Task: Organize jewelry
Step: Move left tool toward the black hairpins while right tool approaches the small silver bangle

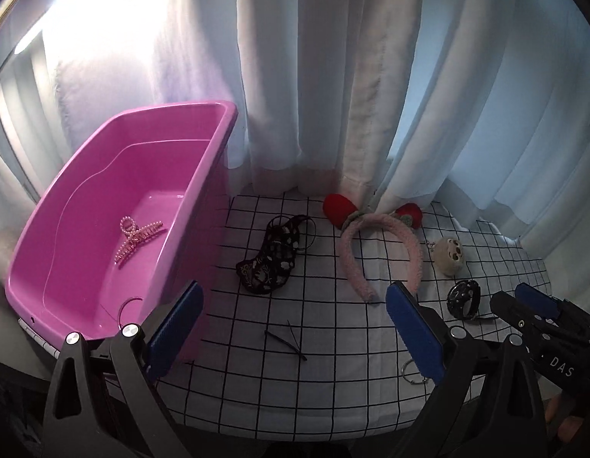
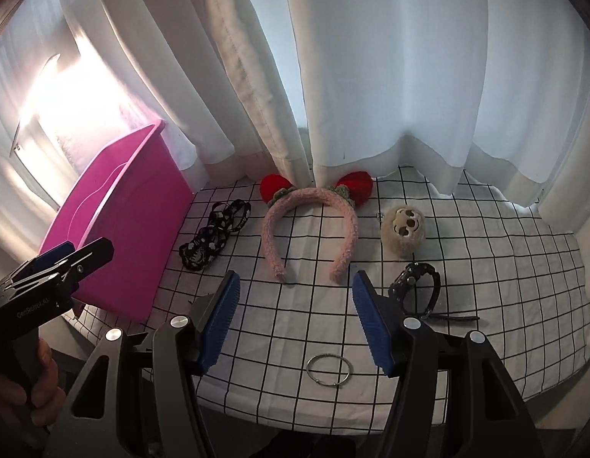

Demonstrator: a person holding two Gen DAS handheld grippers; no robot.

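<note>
A pink plastic bin (image 1: 203, 175) stands at the left of the checked cloth and holds a pearl hair claw (image 1: 136, 238) and a thin ring (image 1: 128, 307). On the cloth lie a black patterned headband (image 1: 274, 259), a fluffy pink headband with red ears (image 1: 379, 240), a beige plush charm (image 1: 449, 253), a black bracelet (image 1: 463, 298), black hairpins (image 1: 285, 339) and a metal ring (image 2: 328, 369). My left gripper (image 1: 295, 328) is open and empty above the hairpins. My right gripper (image 2: 295, 320) is open and empty, just behind the metal ring.
White curtains (image 2: 371, 76) hang close behind the table and touch the pink headband's ears. The checked cloth (image 2: 505, 286) ends at the table's front edge. The bin (image 2: 142, 210) takes up the left side.
</note>
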